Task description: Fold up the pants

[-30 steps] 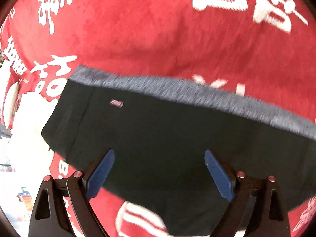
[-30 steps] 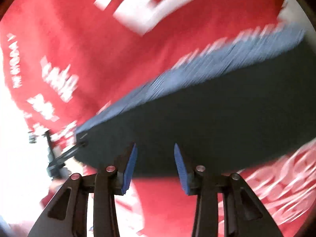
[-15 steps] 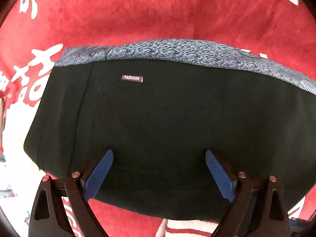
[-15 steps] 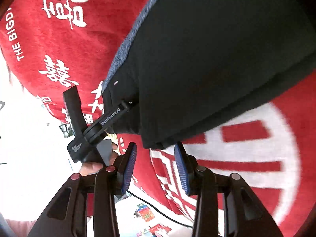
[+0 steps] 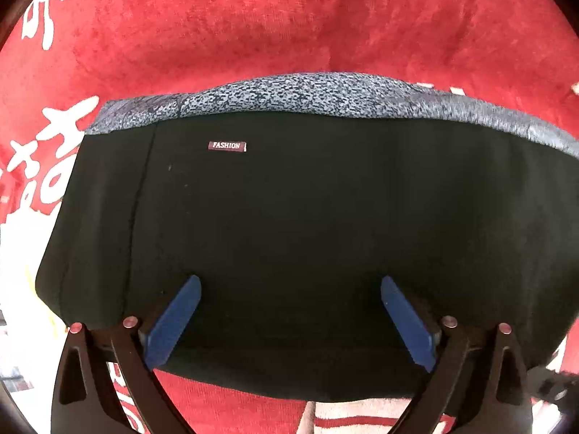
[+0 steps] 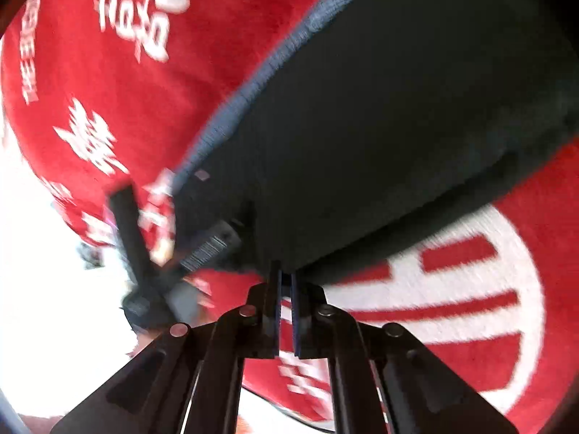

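Pants (image 5: 307,238) lie folded on the red cloth (image 5: 253,29), waistband (image 5: 325,96) at 12 o'clock. My left gripper (image 5: 289,311) has its fingers wide apart over them; my right gripper (image 6: 285,311) has fingers nearly together at the near hem, whether pinching I cannot tell. I'd grip both layers before lifting.

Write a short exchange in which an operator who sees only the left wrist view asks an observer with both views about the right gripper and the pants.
Operator: My left gripper is open over the black pants. What is the right one doing?
Observer: The right gripper has its jaws closed to a thin gap at the pants' near edge. Blur hides whether any cloth is pinched.
Operator: What lies beside that edge?
Observer: A large white circular motif with red bars, printed on the red cloth, runs out from under the pants there.
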